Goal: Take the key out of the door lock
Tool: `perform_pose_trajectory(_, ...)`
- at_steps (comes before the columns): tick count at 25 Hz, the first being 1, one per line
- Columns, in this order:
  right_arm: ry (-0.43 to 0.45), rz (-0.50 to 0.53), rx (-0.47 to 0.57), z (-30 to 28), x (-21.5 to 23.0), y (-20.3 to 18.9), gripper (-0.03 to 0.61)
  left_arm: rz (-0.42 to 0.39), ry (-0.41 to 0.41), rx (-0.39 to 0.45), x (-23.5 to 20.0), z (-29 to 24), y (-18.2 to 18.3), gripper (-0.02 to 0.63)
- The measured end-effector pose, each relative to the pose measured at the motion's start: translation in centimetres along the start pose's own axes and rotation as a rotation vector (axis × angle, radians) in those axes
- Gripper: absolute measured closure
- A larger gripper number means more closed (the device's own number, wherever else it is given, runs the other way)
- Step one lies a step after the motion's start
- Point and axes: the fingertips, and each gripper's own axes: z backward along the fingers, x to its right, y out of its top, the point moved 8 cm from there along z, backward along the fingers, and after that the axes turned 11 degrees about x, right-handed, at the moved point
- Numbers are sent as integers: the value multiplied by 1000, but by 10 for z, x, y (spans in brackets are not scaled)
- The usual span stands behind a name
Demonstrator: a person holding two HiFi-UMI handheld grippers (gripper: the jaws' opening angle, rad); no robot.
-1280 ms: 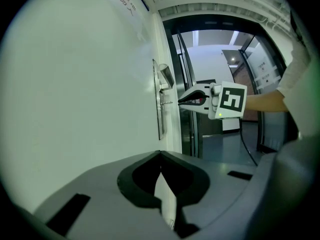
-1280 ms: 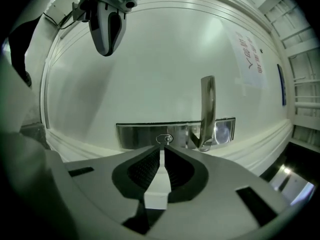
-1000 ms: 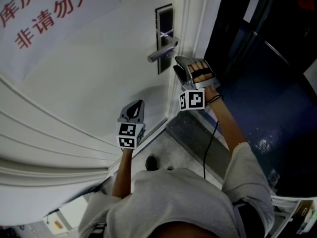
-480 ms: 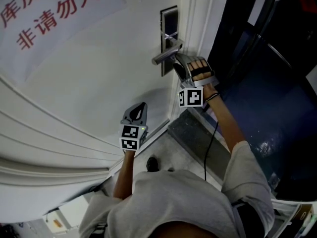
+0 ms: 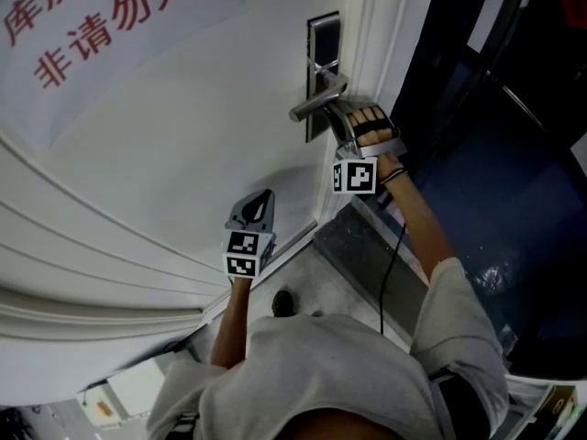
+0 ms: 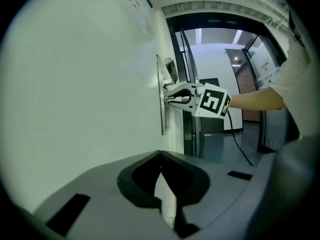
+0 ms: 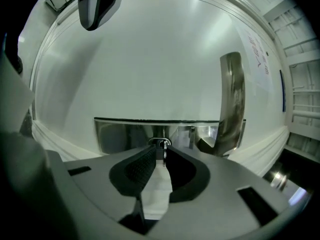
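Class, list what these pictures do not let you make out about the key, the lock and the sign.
- Key: blade hidden inside the lock plate, right gripper view. The right gripper, jaws just closing, has its head between them.
- Key in the head view: hidden behind the right gripper and door handle.
- Red sign: cut off by the head view's top and left edges.

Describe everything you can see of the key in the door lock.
The key is small and silvery, metal by its look. Only its rounded head and a thin ring show, and the blade is hidden in the steel lock plate beside the lever handle. It sticks straight out from the door. The right tongs have just been closing and now appear to pinch the head between their pads.
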Motion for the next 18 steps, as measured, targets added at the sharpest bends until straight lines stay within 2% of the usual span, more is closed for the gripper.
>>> perform_pose_trajectory(3,-26,2,-8,-2,1,0,541,1,1,-1,-1,0,-1,595)
perform_pose_trajectory(18,-29,-7,5,0,2,-1,548,6,-5,2,1,-1,1,595)
